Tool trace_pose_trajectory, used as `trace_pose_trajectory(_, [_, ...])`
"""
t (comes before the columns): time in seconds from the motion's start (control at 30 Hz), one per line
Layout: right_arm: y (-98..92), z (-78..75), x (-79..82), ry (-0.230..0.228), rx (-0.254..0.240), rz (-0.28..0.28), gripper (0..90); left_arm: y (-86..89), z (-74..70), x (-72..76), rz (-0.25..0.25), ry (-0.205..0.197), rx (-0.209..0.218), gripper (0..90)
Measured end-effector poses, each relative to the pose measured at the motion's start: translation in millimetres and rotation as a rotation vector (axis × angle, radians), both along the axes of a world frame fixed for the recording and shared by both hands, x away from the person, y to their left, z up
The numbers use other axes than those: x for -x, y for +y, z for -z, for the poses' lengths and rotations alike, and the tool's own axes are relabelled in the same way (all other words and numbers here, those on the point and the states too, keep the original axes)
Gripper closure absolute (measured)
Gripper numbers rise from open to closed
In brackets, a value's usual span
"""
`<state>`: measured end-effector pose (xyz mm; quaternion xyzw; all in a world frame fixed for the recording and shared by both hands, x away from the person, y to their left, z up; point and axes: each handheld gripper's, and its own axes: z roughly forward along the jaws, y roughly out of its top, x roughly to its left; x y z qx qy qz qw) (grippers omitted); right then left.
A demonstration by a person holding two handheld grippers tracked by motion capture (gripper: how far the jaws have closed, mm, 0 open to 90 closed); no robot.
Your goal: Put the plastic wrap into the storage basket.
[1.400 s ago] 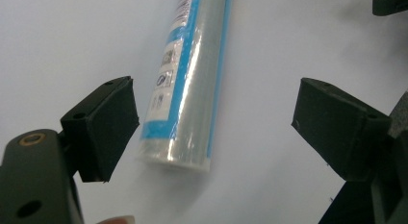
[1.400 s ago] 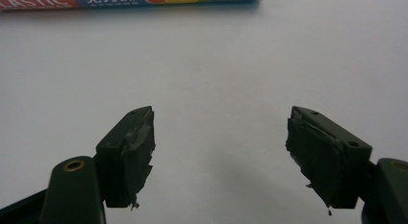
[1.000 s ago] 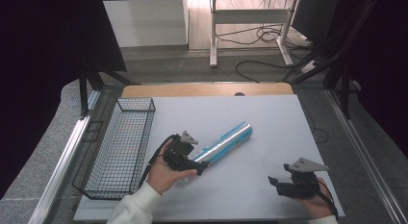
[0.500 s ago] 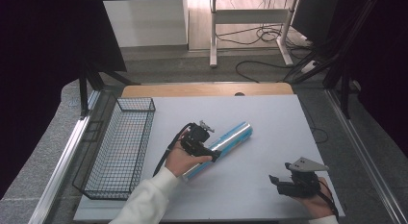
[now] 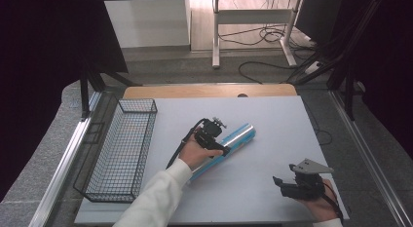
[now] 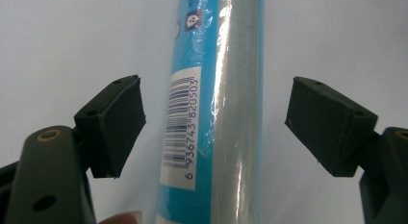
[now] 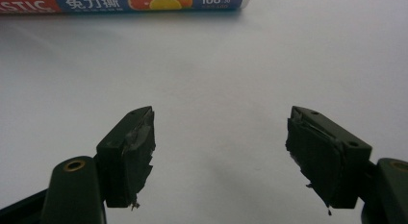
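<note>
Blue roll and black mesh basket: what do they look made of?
The blue cylindrical roll looks wrapped in glossy plastic film, with wrinkled glare streaks and a printed barcode label. The black wire-mesh basket looks like dark-coated metal wire, an open see-through grid.

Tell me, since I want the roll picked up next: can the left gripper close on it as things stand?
Probably yes. The left gripper is open with one jaw on each side of the blue roll, and nothing sits between the jaws and the roll. The white table around it is bare.
</note>
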<state>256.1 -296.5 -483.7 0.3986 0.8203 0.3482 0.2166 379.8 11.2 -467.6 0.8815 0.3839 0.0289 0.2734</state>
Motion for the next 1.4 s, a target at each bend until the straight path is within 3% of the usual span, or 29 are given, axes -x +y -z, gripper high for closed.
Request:
trace_pose_trajectory(0.07, [0.1, 0.3, -0.1, 0.0, -0.001, 0.002, 25.6, -1.3, 1.8, -1.4, 0.003, 0.012, -0.003, 20.6])
trace_pose_trajectory(0.1, [-0.1, 0.3, 0.0, 0.003, -0.004, 0.004, 25.5, -3.8, 5.2, -3.6, 0.016, 0.024, -0.024, 20.3])
trace_pose_trajectory(0.2, [-0.6, -1.0, -0.6, 0.022, -0.046, 0.008, 25.5, -6.0, 8.9, -5.3, 0.015, 0.032, -0.03, 19.8])
trace_pose_trajectory(0.33, [0.1, 0.4, -0.7, 0.027, -0.028, 0.017, 25.5, -9.7, 17.0, -9.5, 0.022, 0.064, -0.045, 19.6])
trace_pose_trajectory(0.37, [0.0, 1.2, -1.0, 0.029, -0.027, 0.019, 25.5, -12.3, 20.6, -11.7, 0.028, 0.073, -0.074, 19.7])
trace_pose_trajectory(0.57, [-0.3, 2.8, -1.8, 0.029, -0.015, 0.023, 25.5, -18.2, 30.8, -16.2, 0.029, 0.123, -0.118, 22.3])
trace_pose_trajectory(0.63, [-1.3, 3.6, -2.2, 0.028, -0.006, 0.028, 25.5, -20.0, 33.3, -16.5, 0.03, 0.131, -0.131, 28.0])
trace_pose_trajectory(0.97, [-3.0, 4.8, -2.8, 0.024, 0.004, 0.04, 25.5, -22.9, 29.7, -16.0, 0.062, 0.126, -0.18, 30.8])
trace_pose_trajectory(1.27, [-2.1, 3.9, -2.0, 0.019, -0.003, 0.034, 25.4, -10.3, 19.2, -15.2, 0.037, 0.148, -0.183, 31.3])
trace_pose_trajectory(1.4, [-0.5, 3.7, -1.9, 0.014, -0.003, 0.03, 25.3, 0.9, 4.5, -12.8, 0.009, 0.154, -0.169, 31.4])
